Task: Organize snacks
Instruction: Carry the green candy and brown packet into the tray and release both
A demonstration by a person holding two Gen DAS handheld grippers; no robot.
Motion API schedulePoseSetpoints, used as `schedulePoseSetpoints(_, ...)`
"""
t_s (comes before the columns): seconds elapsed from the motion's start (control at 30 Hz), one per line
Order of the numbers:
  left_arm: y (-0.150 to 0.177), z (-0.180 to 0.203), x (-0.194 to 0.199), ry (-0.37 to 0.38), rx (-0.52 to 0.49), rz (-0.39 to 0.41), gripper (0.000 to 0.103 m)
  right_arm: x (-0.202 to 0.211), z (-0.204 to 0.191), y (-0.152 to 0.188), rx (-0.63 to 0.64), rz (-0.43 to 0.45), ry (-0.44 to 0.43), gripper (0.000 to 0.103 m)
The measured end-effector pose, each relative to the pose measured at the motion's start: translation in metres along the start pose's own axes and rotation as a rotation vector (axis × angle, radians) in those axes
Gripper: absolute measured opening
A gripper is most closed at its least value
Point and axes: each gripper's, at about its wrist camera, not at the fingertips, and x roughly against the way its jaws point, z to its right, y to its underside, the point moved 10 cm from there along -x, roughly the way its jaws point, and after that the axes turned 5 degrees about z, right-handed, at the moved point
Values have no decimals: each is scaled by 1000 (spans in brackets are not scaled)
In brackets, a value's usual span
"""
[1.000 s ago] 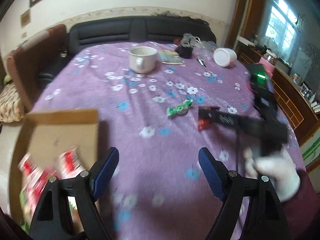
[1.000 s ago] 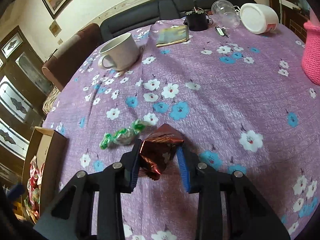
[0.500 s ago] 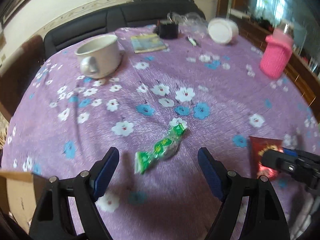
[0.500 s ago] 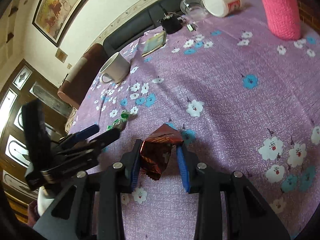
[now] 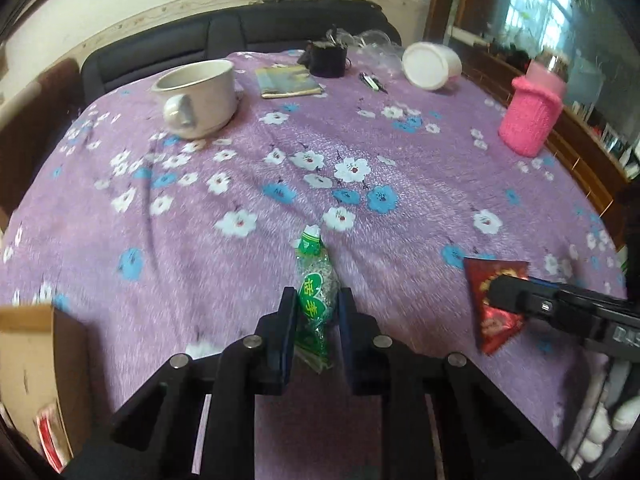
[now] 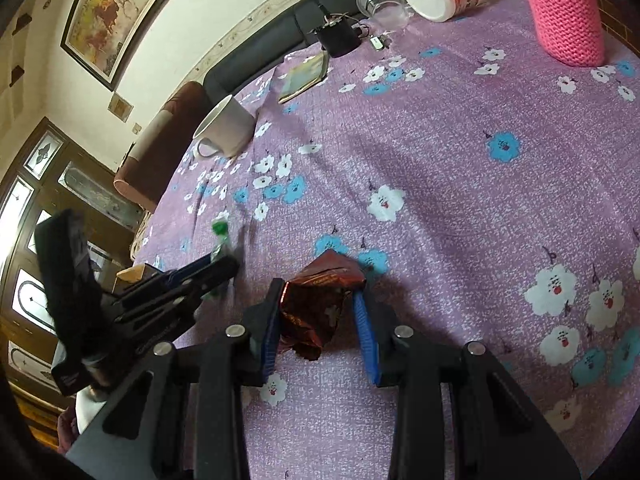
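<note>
On a purple flowered tablecloth [image 5: 240, 184], the left gripper [image 5: 316, 316] has just closed on a green snack packet [image 5: 314, 292] at six o'clock. The right gripper [image 6: 316, 312] pinches a crumpled red foil packet [image 6: 316, 300]. Both look light, soft and crinkly, best gripped mid-body. A cardboard box [image 5: 36, 344] sits at eight o'clock.

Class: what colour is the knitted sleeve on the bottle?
Pink; the knitted sleeve shows best in the right wrist view.
</note>
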Motion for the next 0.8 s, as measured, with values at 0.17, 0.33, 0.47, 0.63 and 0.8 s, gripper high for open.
schedulePoseSetpoints(0.17, 14, -1, 43, 52, 99, 60, 19, 1, -9, 2, 31, 5, -22, 36)
schedulePoseSetpoints(0.33, 32, -9, 93, 81, 182, 133, 19, 5, -21, 4, 53, 17, -57, 36)
schedulePoseSetpoints(0.47, 50, -37, 137, 65, 294, 212, 19, 9, -34, 8, 88, 29, -75, 36)
schedulePoseSetpoints(0.63, 77, -83, 182, -6, 405, 282, 19, 10, -63, 23, 164, 14, -84, 36)
schedulePoseSetpoints(0.8, 110, -138, 205, -94, 504, 303, 19, 12, -115, 53, 236, -39, -154, 36)
